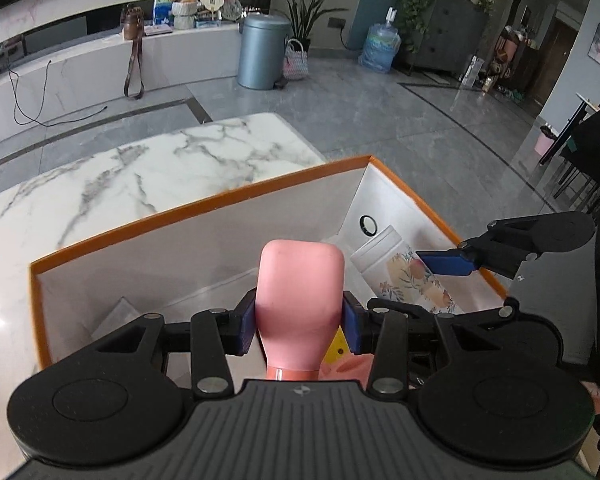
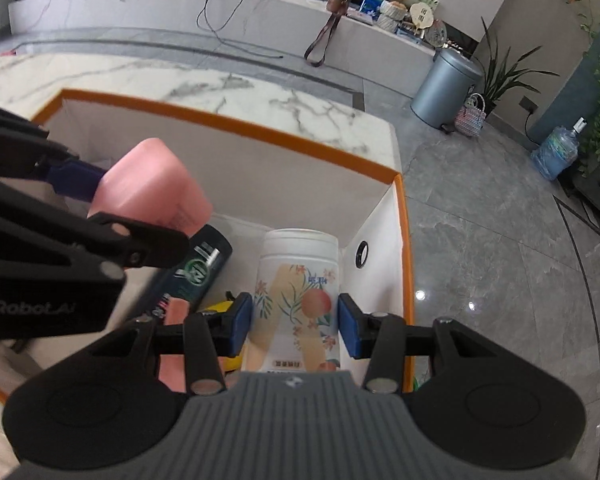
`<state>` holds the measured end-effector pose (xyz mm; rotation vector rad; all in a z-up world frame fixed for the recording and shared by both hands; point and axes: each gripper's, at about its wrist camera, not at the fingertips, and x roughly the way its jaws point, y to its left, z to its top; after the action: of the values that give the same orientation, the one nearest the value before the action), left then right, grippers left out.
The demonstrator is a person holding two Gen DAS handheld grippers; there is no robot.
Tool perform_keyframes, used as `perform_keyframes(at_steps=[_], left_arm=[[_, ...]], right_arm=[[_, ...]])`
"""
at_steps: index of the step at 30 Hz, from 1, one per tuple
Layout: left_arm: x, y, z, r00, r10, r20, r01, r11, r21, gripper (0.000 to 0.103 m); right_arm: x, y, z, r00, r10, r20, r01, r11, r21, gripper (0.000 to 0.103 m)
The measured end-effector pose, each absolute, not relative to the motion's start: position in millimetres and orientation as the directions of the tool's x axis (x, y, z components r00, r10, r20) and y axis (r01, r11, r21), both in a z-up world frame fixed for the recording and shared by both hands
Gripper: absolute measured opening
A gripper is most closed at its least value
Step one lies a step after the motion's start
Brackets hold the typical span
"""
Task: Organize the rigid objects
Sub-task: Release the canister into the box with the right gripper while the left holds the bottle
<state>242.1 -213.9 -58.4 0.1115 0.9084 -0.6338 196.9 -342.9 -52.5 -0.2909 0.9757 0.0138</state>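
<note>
Placement is the step in hand, by my reading. From the left wrist view, the left gripper point(image 1: 299, 322) is clamped on a soft-pink plastic bottle point(image 1: 300, 292) with an orange neck, held above the orange-rimmed white cardboard box point(image 1: 204, 202) on the white marbled desk point(image 1: 140, 168); the next move calls for lowering it into the bare near-left floor of the box before letting go.

From the right wrist view, the right gripper point(image 2: 295, 326) has its blue pads point(image 2: 239, 322) against a white floral canister point(image 2: 296, 280) with a peach print — gripped, I judge — low at the right end of the box, beside a dark green can point(image 2: 198, 268) lying inside.
</note>
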Motion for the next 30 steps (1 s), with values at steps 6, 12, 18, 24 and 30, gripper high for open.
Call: perform_keyframes(at_steps=[6, 12, 18, 24, 30], left_arm=[[251.0, -222.0, -69.4, 0.432, -0.457, -0.777, 0.552, 0.816, -0.173, 0.048], [259.0, -230.8, -77.7, 0.412, -0.466, -0.783, 0.544, 0.815, -0.199, 0.048], [263.8, -237.5, -81.7, 0.397, -0.474, -0.786, 0.537, 0.815, -0.219, 0.048], [269.4, -243.9, -85.1, 0.389, -0.480, -0.786, 0.520, 0.819, -0.243, 0.048], [275.0, -253.5, -90.3, 0.363, -0.493, -0.791, 0.504, 0.818, -0.279, 0.048]], right_arm=[[208.9, -346.5, -67.4, 0.553, -0.141, -0.821, -0.164, 0.948, -0.273, 0.046], [212.0, -346.9, -75.7, 0.556, -0.163, -0.815, -0.204, 0.924, -0.324, 0.047], [214.4, -347.3, -80.6, 0.567, -0.174, -0.805, -0.222, 0.909, -0.353, 0.037], [207.6, -354.3, -74.6, 0.592, -0.175, -0.786, -0.181, 0.922, -0.342, 0.037], [199.8, -354.9, -71.9, 0.600, -0.168, -0.782, -0.184, 0.922, -0.340, 0.037]])
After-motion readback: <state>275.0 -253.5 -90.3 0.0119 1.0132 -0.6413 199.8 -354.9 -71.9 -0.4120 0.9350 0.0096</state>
